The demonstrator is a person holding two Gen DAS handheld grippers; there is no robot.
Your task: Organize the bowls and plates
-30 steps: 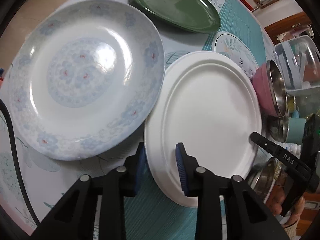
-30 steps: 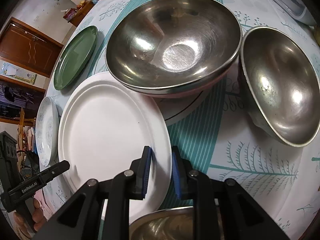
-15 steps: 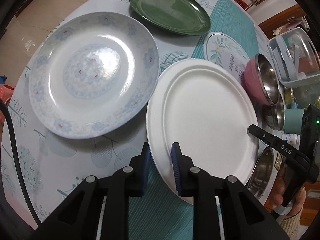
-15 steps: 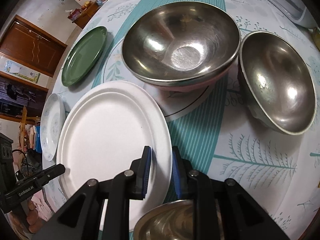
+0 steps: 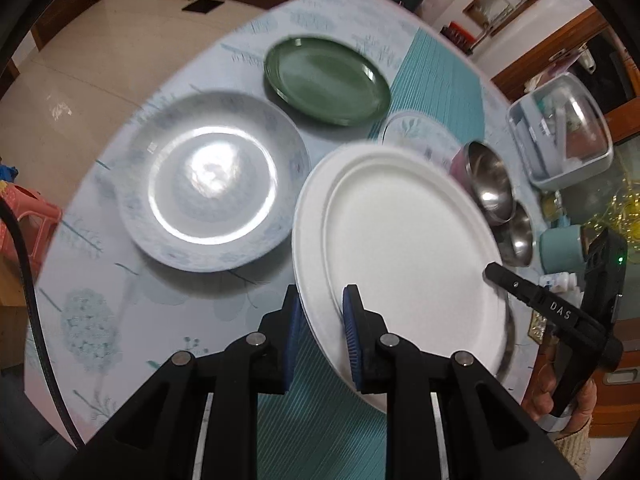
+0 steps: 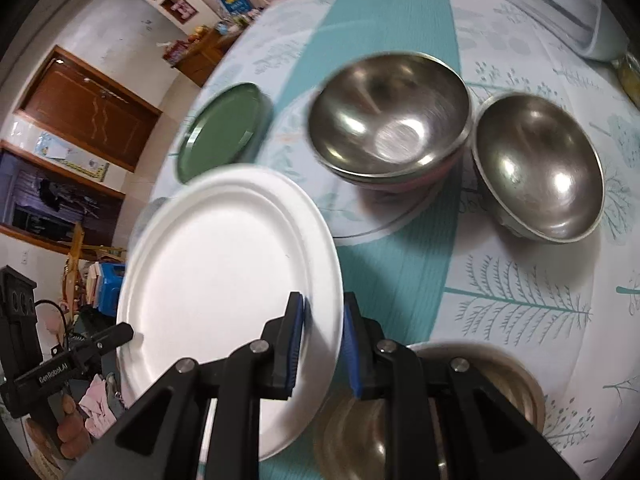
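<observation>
Now both tools clamp the white plate: left tool (image 5: 320, 320) at its lower-left rim, right tool (image 6: 323, 332) opposite. White plate (image 5: 404, 248), mid-frame, hangs above the desk (image 5: 120, 312); keep both sides level.

A round table (image 5: 100, 320) carries everything, covered by a pale cloth printed with trees and crossed by a ribbed teal band (image 5: 440, 92). In the left wrist view a blue-patterned plate (image 5: 212, 184) lies left of centre, a green plate (image 5: 326, 80) above it at upper centre. At the right edge sits a clear lidded container (image 5: 560, 132). In the right wrist view, a steel bowl with a pink outside (image 6: 390, 120) stands at upper centre, another steel bowl (image 6: 536, 166) beside it at right, a third (image 6: 500, 384) at the bottom.
</observation>
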